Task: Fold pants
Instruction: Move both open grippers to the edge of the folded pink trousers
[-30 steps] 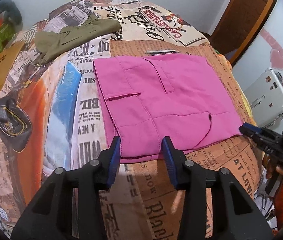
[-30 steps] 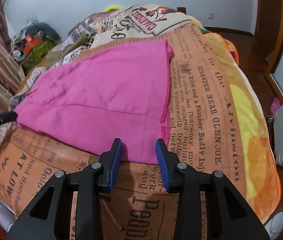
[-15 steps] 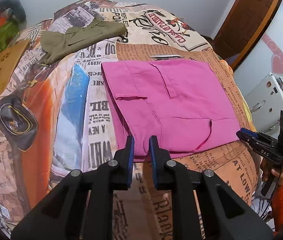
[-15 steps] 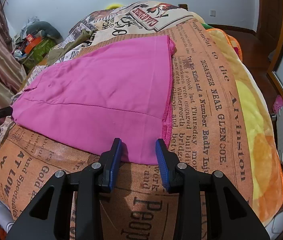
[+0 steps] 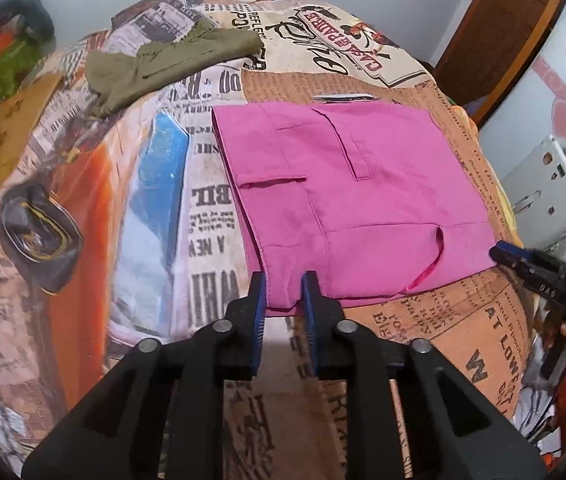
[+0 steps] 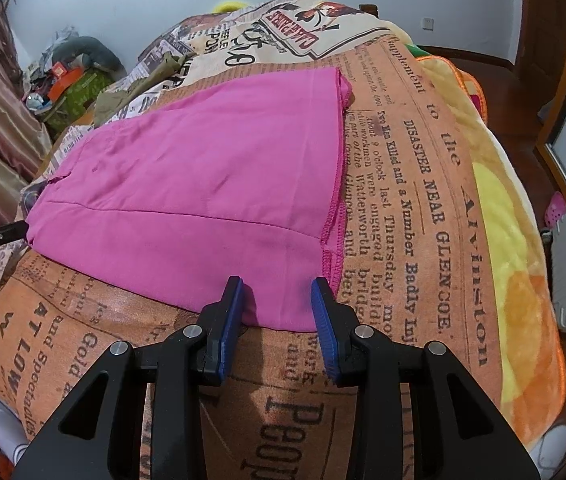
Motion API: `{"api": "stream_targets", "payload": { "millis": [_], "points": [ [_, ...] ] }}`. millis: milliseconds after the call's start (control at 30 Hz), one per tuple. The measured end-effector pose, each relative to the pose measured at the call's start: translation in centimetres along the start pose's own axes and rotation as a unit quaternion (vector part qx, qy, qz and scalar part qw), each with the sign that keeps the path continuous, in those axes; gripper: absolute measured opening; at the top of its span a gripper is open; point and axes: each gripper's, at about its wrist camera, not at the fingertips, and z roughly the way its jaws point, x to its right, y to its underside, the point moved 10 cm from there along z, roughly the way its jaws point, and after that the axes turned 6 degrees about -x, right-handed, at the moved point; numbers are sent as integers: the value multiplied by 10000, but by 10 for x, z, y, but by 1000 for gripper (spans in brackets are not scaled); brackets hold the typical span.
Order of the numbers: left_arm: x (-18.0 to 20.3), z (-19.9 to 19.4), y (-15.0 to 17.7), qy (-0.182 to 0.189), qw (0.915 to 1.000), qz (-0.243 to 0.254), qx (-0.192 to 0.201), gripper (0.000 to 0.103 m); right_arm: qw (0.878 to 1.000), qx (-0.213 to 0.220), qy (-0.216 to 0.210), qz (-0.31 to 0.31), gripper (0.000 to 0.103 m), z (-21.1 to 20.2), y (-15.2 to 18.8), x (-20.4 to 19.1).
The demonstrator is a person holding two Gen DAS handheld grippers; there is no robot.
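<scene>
Pink pants lie flat, folded lengthwise, on a newspaper-print blanket; the waistband and pockets show in the left wrist view, the leg hems in the right wrist view. My left gripper has its jaws narrowed around the pants' near waist corner, with a small gap and cloth between them. My right gripper is open, its fingers straddling the near hem edge. The right gripper also shows in the left wrist view.
Olive-green pants lie crumpled at the far left of the bed. A cluttered pile sits by the wall. A white appliance and a wooden door stand to the right of the bed.
My left gripper's jaws closed from wide open to a narrow gap on the waist corner, then widened slightly. The right gripper stayed open and edged closer to the hem.
</scene>
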Motion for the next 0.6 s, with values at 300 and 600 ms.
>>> {"api": "stream_targets", "payload": {
  "millis": [300, 600],
  "points": [
    [27, -25, -31, 29, 9982, 420, 436, 30, 9983, 445, -195, -318, 32, -30, -32, -38],
    [40, 26, -12, 8, 9982, 592, 78, 35, 9973, 43, -400, -616, 44, 12, -16, -65]
  ]
}}
